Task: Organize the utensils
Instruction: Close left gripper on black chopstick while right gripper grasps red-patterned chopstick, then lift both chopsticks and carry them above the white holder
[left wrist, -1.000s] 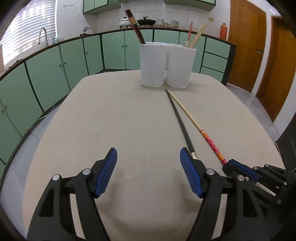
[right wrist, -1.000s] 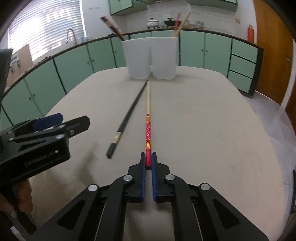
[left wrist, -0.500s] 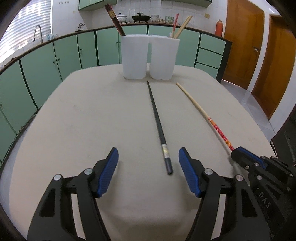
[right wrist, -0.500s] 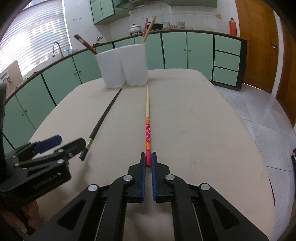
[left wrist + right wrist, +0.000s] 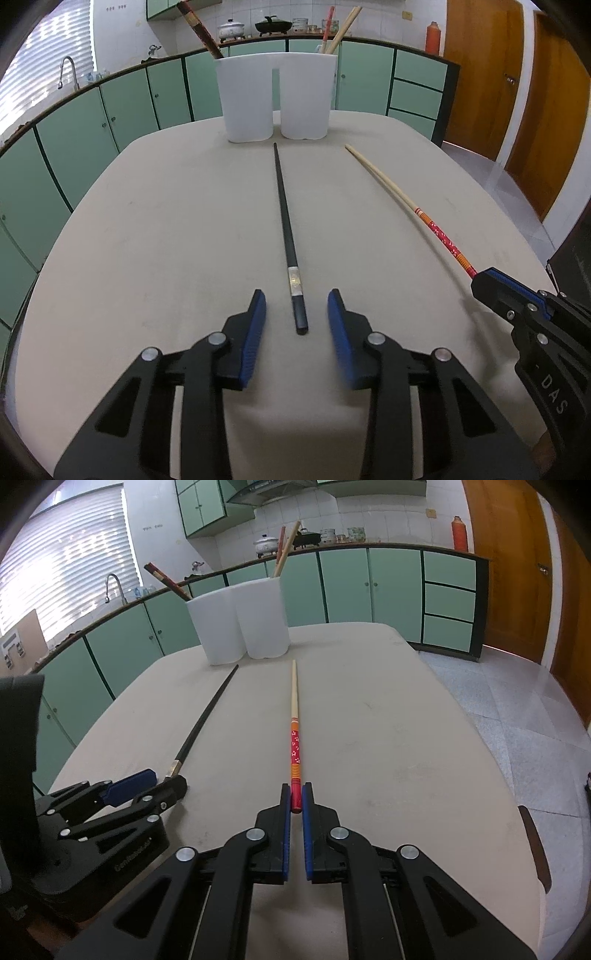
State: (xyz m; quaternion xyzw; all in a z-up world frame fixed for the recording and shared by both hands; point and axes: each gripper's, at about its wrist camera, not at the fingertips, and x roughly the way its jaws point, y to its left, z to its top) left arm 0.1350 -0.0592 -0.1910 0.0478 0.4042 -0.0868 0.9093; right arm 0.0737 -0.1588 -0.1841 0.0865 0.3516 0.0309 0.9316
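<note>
A black chopstick (image 5: 286, 229) lies on the beige table, its thick end between the blue pads of my left gripper (image 5: 297, 308). The jaws are closing but both pads still stand clear of it. In the right wrist view the same black chopstick (image 5: 205, 720) runs toward the left gripper (image 5: 162, 784). My right gripper (image 5: 295, 801) is shut on the red end of a red-and-wood chopstick (image 5: 294, 723), whose tip points at the holder. A white two-cup utensil holder (image 5: 275, 98) (image 5: 240, 622) at the table's far end holds dark chopsticks on the left and red and wooden ones on the right.
The beige table (image 5: 147, 240) has rounded edges, with tiled floor (image 5: 524, 709) off its right side. Green cabinets (image 5: 110, 110) ring the room and wooden doors (image 5: 476, 70) stand at the right. The right gripper (image 5: 495, 288) sits close beside my left one.
My left gripper slid right until the black chopstick's end lay between its pads, then narrowed around it. The right gripper swung the red chopstick away from the black one, still shut on it.
</note>
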